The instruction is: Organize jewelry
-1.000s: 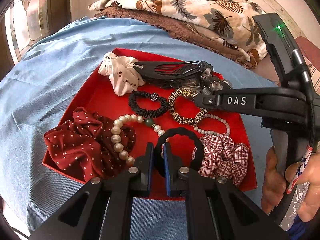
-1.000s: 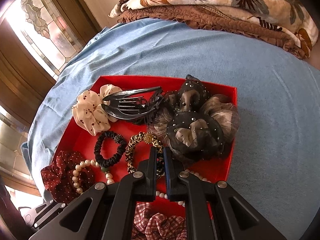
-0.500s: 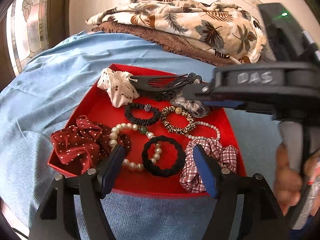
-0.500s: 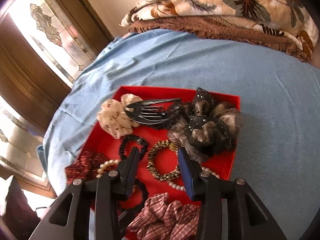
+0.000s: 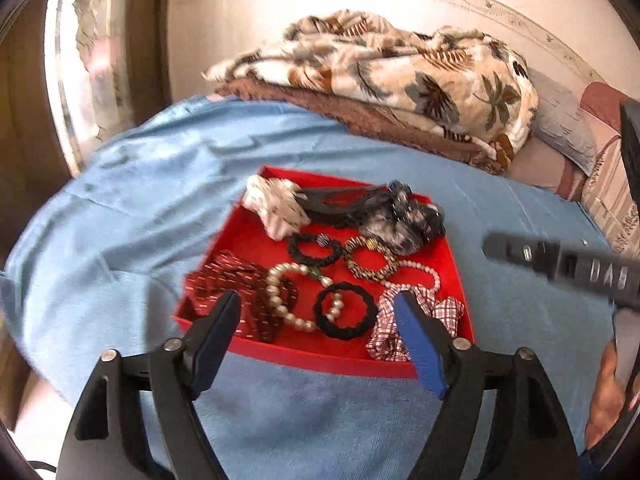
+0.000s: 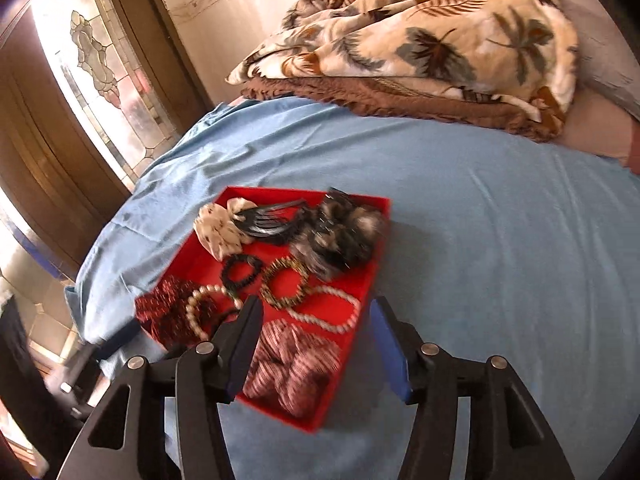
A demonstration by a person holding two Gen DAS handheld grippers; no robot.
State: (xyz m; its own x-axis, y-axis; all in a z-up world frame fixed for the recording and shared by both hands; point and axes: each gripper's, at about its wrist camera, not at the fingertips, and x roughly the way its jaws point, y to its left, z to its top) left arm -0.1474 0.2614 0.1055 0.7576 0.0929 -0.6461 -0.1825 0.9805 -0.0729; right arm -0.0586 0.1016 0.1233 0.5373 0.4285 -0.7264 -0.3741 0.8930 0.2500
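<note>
Beyond left gripper: red tray | both grippers just opening, empty

It was a bedroom in a home: a bed with a blue sheet, a folded leaf-print blanket, a pillow, and a stained-glass door beside it.

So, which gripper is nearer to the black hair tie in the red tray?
Left. The left gripper frames the black hair tie; the right gripper sits by the tray's right side.
</note>
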